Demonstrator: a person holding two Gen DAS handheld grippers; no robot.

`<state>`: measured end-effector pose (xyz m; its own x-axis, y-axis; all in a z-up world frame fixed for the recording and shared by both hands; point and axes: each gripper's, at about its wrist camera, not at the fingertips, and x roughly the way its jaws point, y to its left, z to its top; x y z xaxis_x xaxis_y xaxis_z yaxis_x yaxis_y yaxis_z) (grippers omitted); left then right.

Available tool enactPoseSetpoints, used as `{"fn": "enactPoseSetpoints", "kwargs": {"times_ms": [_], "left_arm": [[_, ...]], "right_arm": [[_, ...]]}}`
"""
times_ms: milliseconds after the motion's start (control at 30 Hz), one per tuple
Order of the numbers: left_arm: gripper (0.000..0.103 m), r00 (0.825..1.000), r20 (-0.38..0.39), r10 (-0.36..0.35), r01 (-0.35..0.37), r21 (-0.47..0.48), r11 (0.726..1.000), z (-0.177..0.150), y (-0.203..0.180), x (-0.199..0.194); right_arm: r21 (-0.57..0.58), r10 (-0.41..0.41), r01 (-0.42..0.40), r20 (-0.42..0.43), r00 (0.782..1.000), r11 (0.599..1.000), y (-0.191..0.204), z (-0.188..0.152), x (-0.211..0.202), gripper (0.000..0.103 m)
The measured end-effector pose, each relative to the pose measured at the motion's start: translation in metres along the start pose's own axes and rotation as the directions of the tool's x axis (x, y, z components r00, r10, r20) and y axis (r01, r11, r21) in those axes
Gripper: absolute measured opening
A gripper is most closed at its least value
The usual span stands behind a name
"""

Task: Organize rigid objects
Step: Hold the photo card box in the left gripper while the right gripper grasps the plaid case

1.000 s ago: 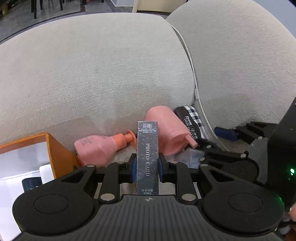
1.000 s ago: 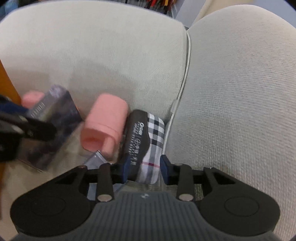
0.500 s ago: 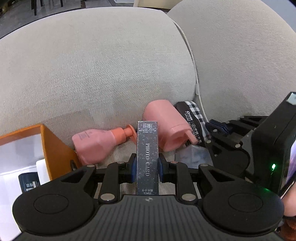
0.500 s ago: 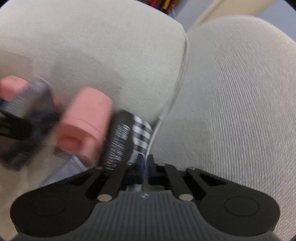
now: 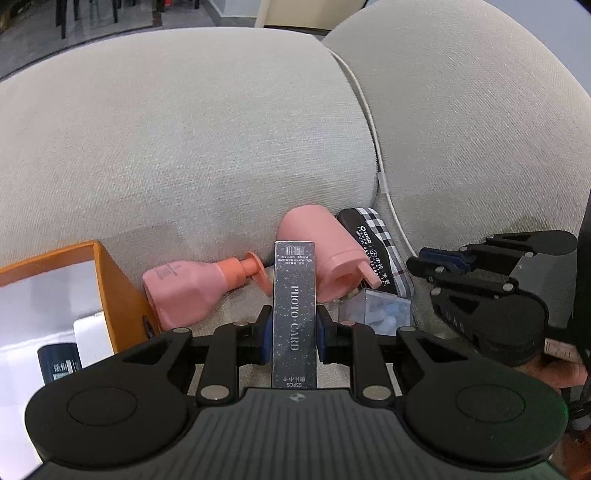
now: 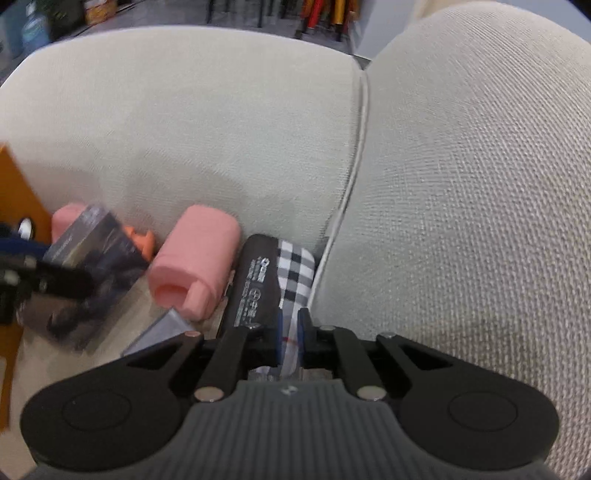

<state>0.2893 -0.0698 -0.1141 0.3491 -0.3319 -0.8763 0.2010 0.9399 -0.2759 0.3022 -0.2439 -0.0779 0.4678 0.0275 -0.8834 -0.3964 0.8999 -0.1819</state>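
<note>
Clamping a dark PHOTO CARD box [image 5: 294,314] upright between their blue pads, the left tongs [image 5: 291,330] hover over the sofa seat [image 5: 229,310]. The right tongs [image 6: 290,332] are pinched nearly closed on the checked edge of a black-and-plaid case [image 6: 275,280] lying against the cushion seam. A pink pump bottle [image 5: 184,288], a pink cap [image 5: 325,254] and a clear plastic box [image 5: 376,312] lie nearby, beside an orange box [image 5: 114,295].

Two pale beige sofa cushions [image 5: 177,147] are filling most of both views, meeting at a piped seam [image 5: 373,147] running down right of centre. Grey floor [image 5: 110,22] and dark chair legs [image 5: 66,14] are showing at the upper left of the left wrist view.
</note>
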Motion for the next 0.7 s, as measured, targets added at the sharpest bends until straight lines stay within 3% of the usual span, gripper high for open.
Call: {"fn": "enactPoseSetpoints", "kwargs": {"times_ms": [67, 133, 200, 333, 567, 667, 700], "left_arm": [[0.025, 1.000, 0.001, -0.004, 0.004, 0.012, 1.000, 0.000, -0.001, -0.001], [0.025, 1.000, 0.007, -0.005, 0.005, 0.026, 1.000, -0.002, -0.002, -0.002], [0.025, 1.000, 0.012, -0.018, 0.018, 0.030, 0.999, -0.002, -0.001, -0.004], [0.025, 0.999, 0.016, -0.042, 0.041, 0.046, 0.998, -0.003, 0.001, -0.009], [0.025, 1.000, 0.011, -0.017, 0.016, 0.091, 0.996, -0.004, -0.003, -0.009], [0.025, 1.000, 0.017, 0.013, -0.015, 0.123, 0.992, -0.006, -0.005, -0.010], [0.025, 1.000, 0.017, 0.021, -0.023, 0.134, 0.991, -0.006, -0.007, -0.009]], "right_arm": [[-0.024, 0.008, -0.008, 0.001, 1.000, 1.000, 0.008, 0.000, 0.002, 0.015], [-0.019, 0.027, -0.027, -0.003, 1.000, 0.999, 0.013, 0.005, 0.005, 0.034], [-0.010, 0.032, -0.032, -0.005, 0.999, 0.999, 0.018, 0.010, 0.003, 0.040], [-0.004, 0.017, -0.018, -0.107, 0.994, 1.000, 0.024, 0.022, 0.020, 0.040], [-0.064, -0.040, 0.030, -0.149, 0.988, 0.997, 0.047, 0.037, 0.022, 0.041], [-0.055, 0.030, -0.041, -0.182, 0.983, 0.998, 0.046, 0.036, 0.016, 0.041], [-0.054, 0.043, -0.054, -0.192, 0.981, 0.997, 0.047, 0.035, 0.015, 0.047]]}}
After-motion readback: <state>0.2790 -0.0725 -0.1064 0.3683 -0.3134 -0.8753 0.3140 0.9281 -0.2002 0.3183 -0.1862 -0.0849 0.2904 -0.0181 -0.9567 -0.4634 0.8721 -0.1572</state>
